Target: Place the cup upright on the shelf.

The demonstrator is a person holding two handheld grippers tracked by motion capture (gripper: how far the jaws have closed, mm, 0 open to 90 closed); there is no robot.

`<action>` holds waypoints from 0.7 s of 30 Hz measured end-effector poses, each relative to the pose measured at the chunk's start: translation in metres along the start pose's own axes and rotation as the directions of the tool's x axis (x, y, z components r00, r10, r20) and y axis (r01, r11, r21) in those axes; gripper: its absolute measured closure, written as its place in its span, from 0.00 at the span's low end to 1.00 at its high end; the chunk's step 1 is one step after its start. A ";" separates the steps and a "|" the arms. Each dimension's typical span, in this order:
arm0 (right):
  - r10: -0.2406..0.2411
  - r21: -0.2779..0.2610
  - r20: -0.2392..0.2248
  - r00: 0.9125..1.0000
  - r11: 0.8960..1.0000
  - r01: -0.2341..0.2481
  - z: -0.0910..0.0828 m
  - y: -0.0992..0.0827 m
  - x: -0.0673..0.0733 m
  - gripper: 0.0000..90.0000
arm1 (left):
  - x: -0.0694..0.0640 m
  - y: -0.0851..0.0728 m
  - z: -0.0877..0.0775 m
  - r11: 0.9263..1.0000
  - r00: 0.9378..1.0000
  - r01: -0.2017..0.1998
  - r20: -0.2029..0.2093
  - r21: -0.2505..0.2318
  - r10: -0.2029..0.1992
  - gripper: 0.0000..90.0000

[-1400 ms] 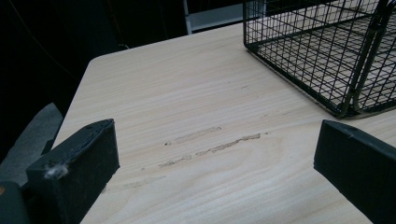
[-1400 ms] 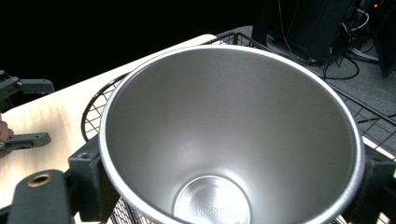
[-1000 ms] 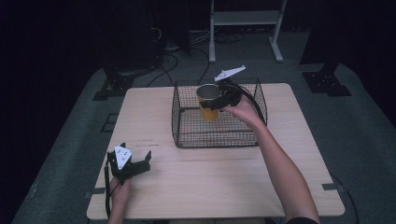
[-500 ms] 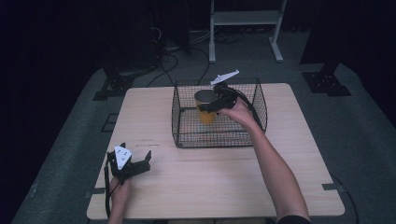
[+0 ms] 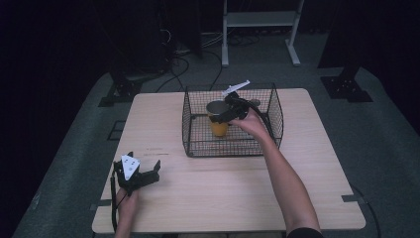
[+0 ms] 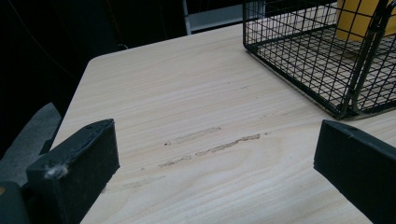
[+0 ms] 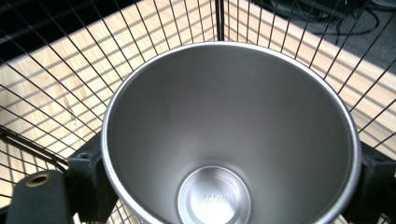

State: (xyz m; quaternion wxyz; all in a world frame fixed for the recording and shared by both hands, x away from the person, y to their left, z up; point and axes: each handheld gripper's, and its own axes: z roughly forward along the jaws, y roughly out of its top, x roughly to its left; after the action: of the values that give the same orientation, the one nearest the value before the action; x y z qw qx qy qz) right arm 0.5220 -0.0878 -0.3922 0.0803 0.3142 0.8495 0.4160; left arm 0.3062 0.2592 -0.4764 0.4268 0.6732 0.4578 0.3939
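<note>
Nearest to you, your left gripper rests on the wooden table, well apart from the wire basket and on the near left side of it; its jaws stand wide apart with nothing between them, and in the left gripper view you see bare wood between the two black pads; the near corner of the basket shows beyond them, with the orange side of the cup behind the wires. Farther from you, your right forearm reaches over the near wall of the basket, and your right gripper is inside the basket, at the cup; the cup stands upright inside the basket, toward its left half, orange outside and bare steel inside; in the right gripper view you look straight down into the cup, and the two jaws sit on either side of its wall, against it; the jaws have just been opening a little, and the cup is between them. Behind the basket, beyond the far edge of the table, a white metal stand is on the dark floor.
</note>
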 end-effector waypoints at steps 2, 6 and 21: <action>-0.003 0.008 0.012 1.000 1.000 0.003 0.002 -0.001 -0.001 0.13 | 0.000 0.000 0.000 1.000 1.000 0.003 0.000 0.000 -0.003 0.00; 0.010 0.020 0.009 1.000 1.000 -0.010 0.006 -0.003 -0.003 0.12 | 0.000 0.000 0.000 1.000 1.000 0.002 0.001 0.001 -0.002 0.00; -0.003 0.035 0.031 1.000 0.999 0.002 0.005 -0.002 -0.004 0.11 | 0.000 0.000 0.000 1.000 1.000 0.002 0.001 0.001 -0.002 0.00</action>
State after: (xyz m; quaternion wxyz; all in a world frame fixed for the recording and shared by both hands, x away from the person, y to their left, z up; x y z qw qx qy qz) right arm 0.5265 -0.0879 -0.3971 0.0885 0.3209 0.8558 0.3959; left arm 0.3062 0.2595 -0.4763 0.4271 0.6730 0.4584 0.3931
